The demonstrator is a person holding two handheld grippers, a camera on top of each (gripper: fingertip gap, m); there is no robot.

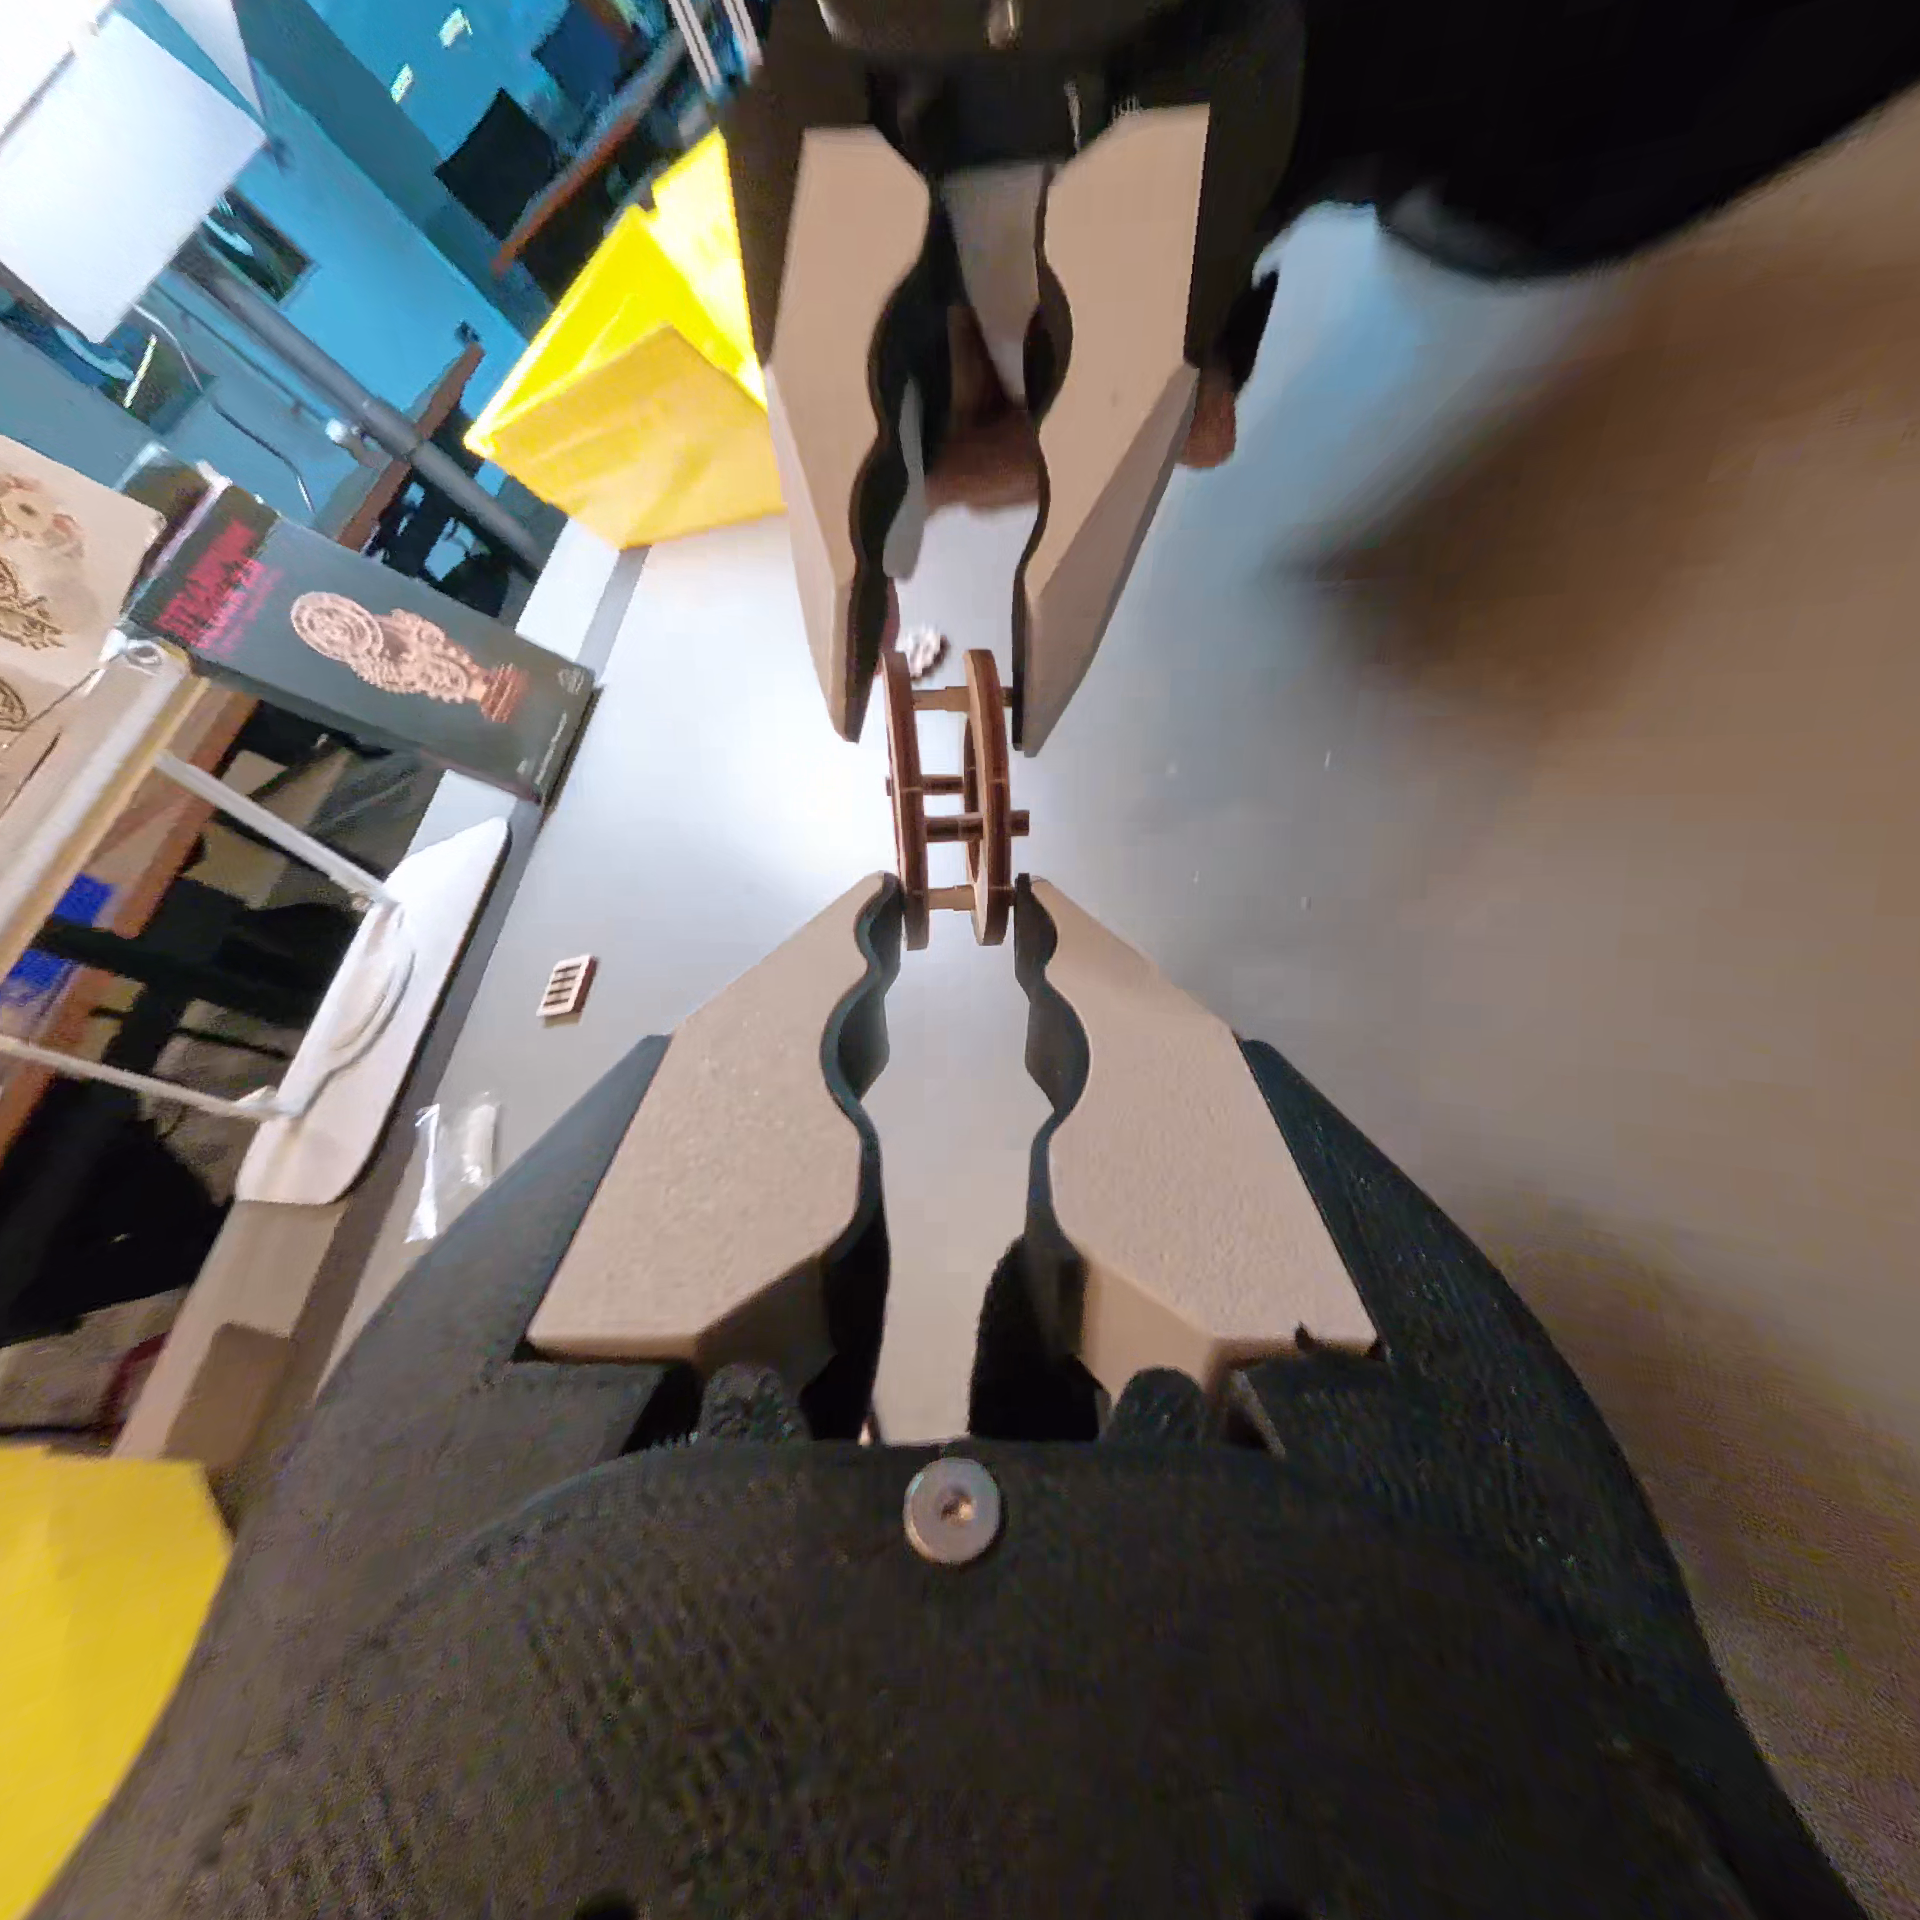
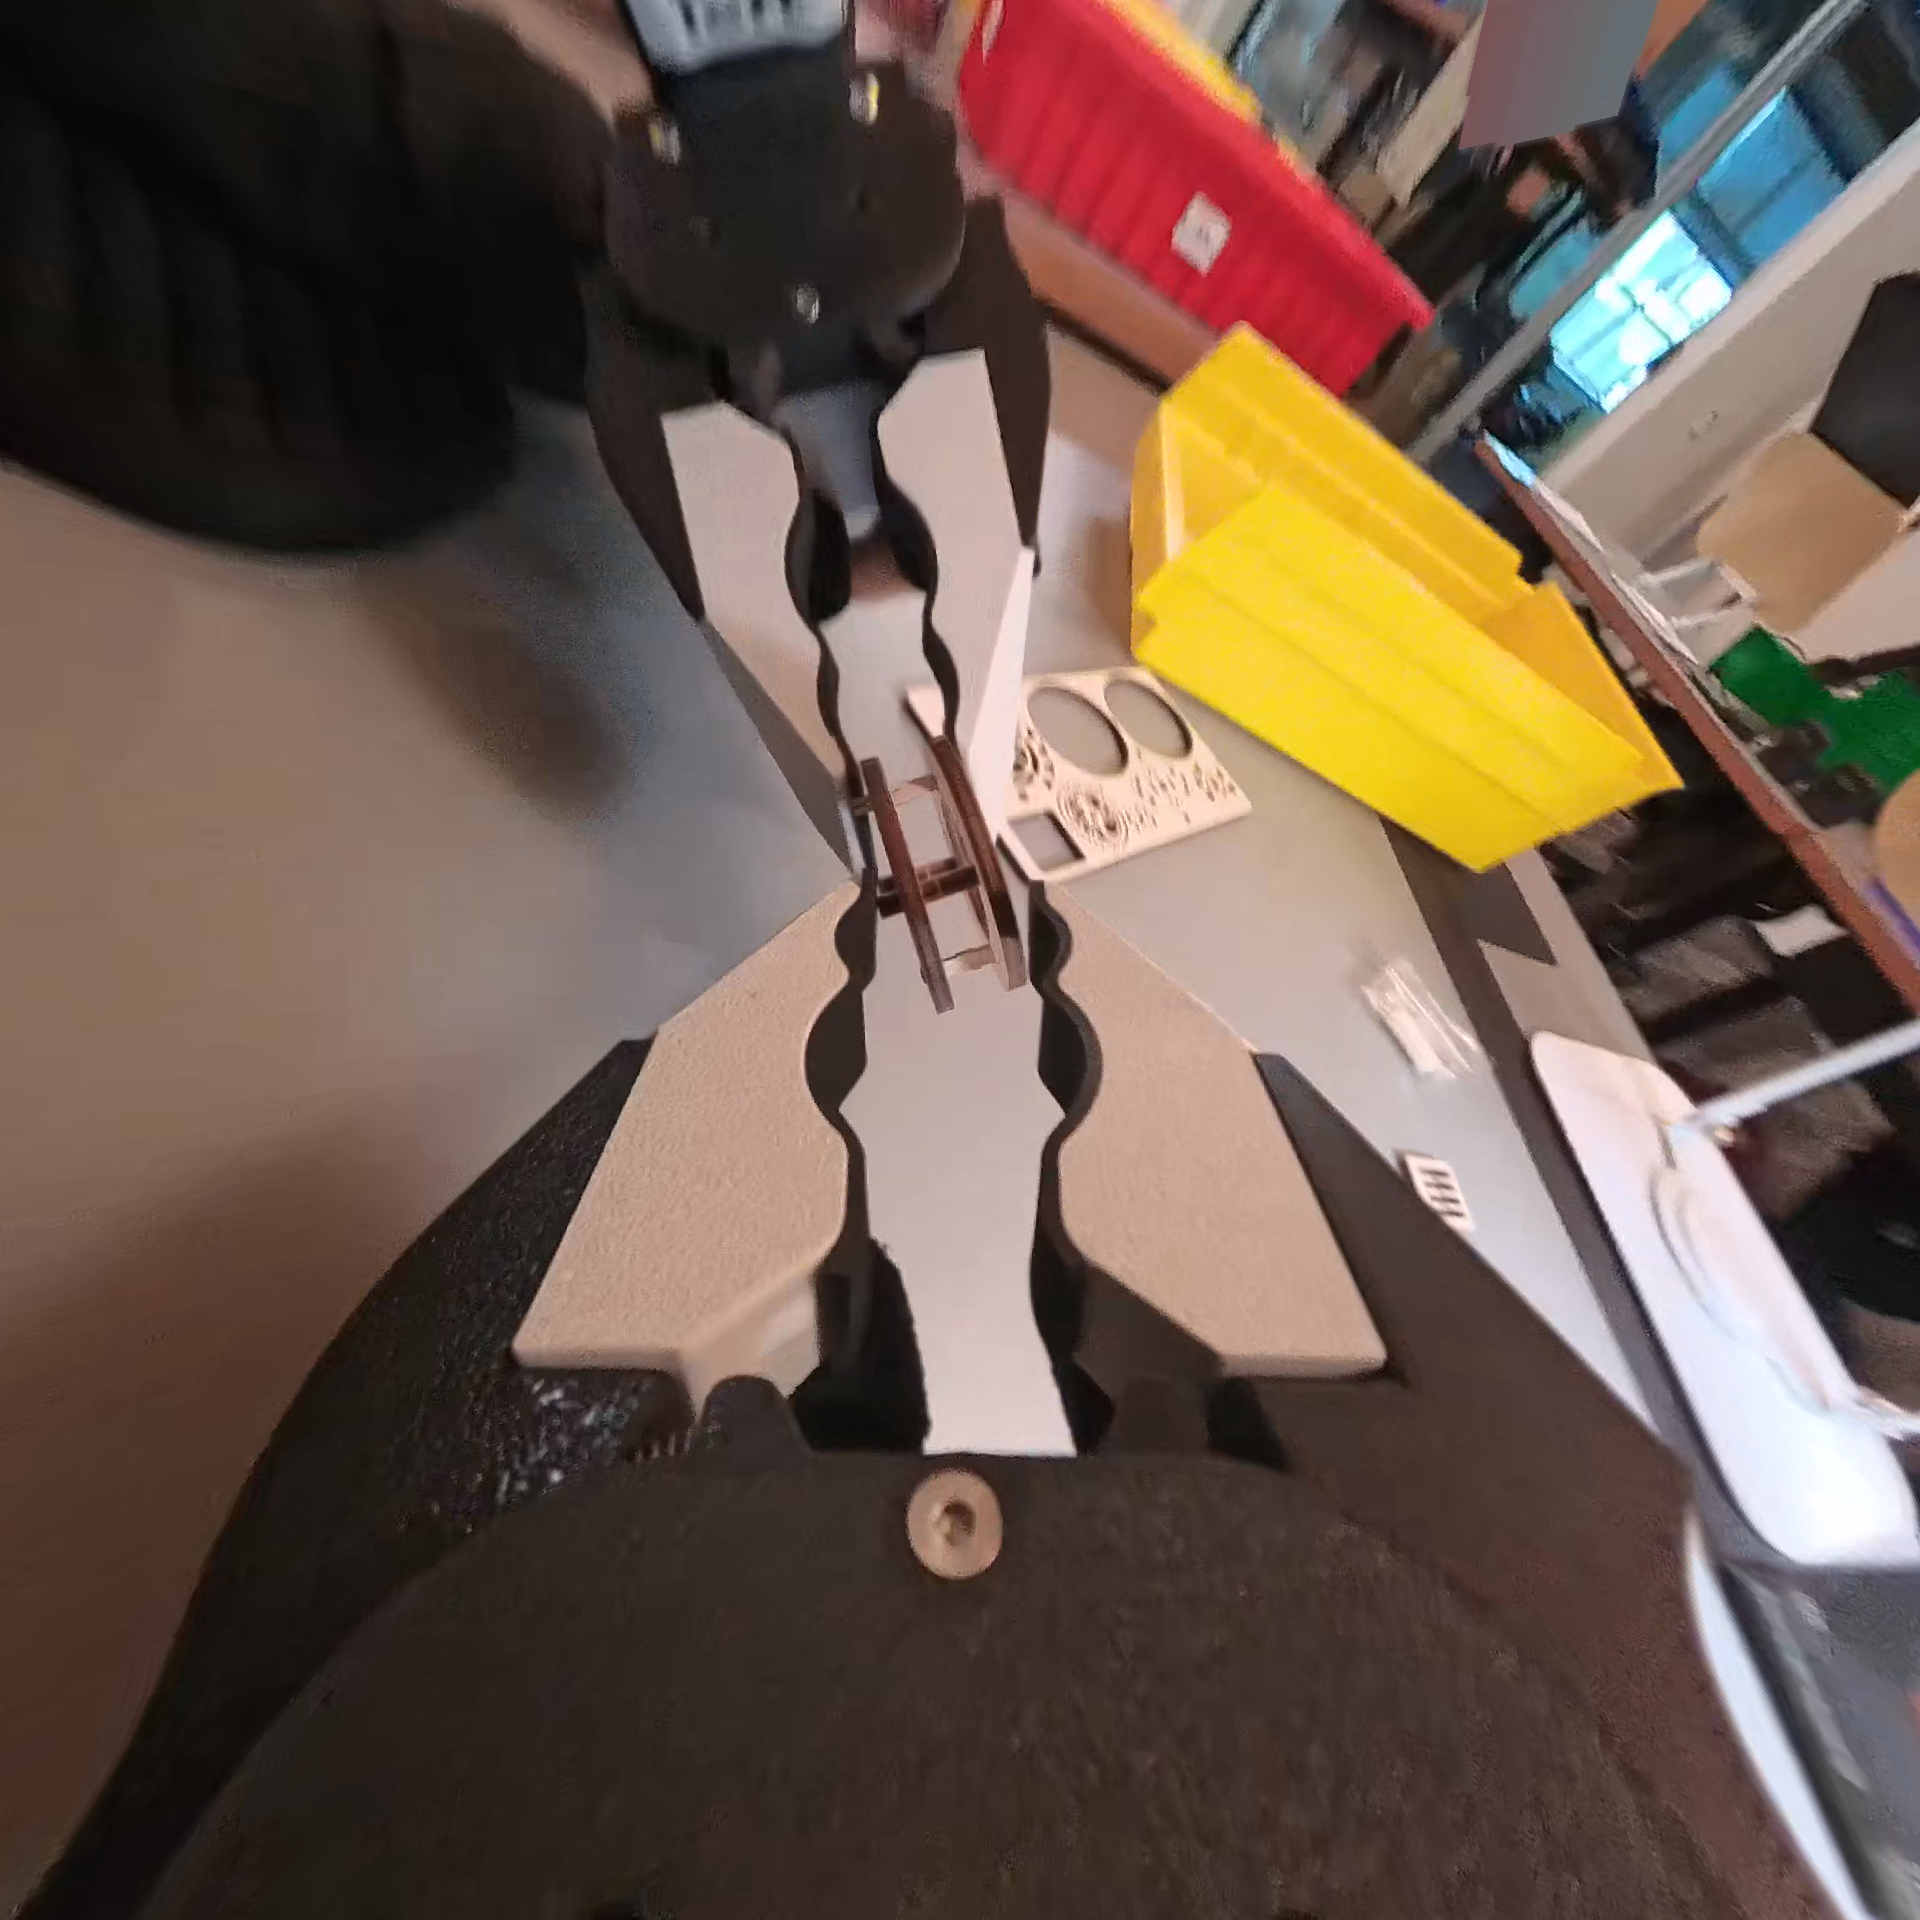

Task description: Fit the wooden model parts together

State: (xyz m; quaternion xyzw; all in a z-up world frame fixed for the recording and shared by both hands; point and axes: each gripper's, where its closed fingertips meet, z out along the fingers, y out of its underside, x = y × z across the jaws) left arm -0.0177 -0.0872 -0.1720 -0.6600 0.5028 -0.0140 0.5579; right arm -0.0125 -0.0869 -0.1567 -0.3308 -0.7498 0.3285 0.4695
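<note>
Jaws of both grippers pinch the wooden wheel assembly [image 1: 954,805]; yellow bins' [image 2: 1382,675] contents hidden.

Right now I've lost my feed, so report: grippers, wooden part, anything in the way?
Left gripper and right gripper both shut on the wooden wheel, held above the table. Nothing in the way.

Wooden model assembly [image 1: 951,805] [image 2: 940,883]: two brown round discs set parallel, joined by thin cross pegs, spool-like. Stands on edge at frame centre in both wrist views, above grey table. Small slatted wooden piece [image 1: 567,986] [image 2: 1439,1190] lies flat on table, lower left of centre in left view.
</note>
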